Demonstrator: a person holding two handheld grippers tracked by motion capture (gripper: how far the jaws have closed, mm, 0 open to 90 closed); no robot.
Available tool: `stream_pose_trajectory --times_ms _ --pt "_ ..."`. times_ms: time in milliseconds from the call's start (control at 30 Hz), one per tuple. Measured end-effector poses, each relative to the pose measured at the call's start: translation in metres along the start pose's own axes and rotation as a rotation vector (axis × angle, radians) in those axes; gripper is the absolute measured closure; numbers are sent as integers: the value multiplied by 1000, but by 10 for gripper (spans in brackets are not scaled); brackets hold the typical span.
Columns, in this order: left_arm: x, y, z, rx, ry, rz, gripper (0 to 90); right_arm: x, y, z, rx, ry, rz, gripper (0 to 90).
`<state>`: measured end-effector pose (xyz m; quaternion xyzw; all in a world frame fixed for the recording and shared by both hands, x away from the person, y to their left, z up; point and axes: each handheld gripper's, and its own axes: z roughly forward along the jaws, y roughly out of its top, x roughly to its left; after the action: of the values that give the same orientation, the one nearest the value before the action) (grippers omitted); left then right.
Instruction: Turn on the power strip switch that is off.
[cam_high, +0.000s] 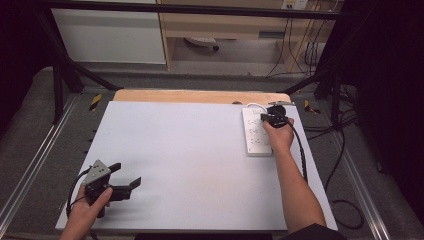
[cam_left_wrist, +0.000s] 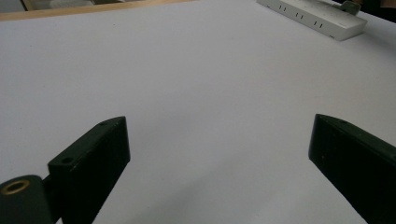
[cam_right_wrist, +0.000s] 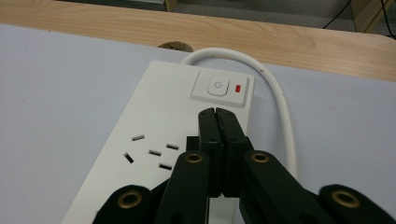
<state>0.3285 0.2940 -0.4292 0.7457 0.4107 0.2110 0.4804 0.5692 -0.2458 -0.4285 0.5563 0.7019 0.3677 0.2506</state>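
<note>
A white power strip (cam_high: 257, 132) lies on the white table at the back right, and also shows in the left gripper view as the power strip (cam_left_wrist: 312, 16) far off. Its power button (cam_right_wrist: 217, 87) and a small red indicator (cam_right_wrist: 238, 88) sit at the far end, with a white cable (cam_right_wrist: 280, 101) curving away. My right gripper (cam_right_wrist: 215, 112) is shut, jaws pressed together, tips just short of the button above the strip (cam_right_wrist: 154, 126). In the high view the right gripper (cam_high: 274, 118) hovers over the strip's far end. My left gripper (cam_high: 128, 175) is open above bare table at the front left.
A wooden strip (cam_high: 200, 96) runs along the table's far edge. Dark frame legs (cam_high: 60, 85) and cables (cam_high: 345, 150) stand around the table. The right gripper's black cable (cam_high: 301, 155) trails along the forearm. The white tabletop (cam_high: 175, 150) lies bare between the two grippers.
</note>
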Motion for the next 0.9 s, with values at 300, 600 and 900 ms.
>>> stream_pose_trajectory --times_ms 300,600,900 --pt "0 0 0 -2 -5 -4 55 0 -1 3 2 -4 0 900" --pt "-1 0 0 -2 -6 -4 55 -2 -2 3 4 -8 1 900" --pt "-1 0 1 0 -6 -2 55 -1 -2 4 8 -10 -7 900"
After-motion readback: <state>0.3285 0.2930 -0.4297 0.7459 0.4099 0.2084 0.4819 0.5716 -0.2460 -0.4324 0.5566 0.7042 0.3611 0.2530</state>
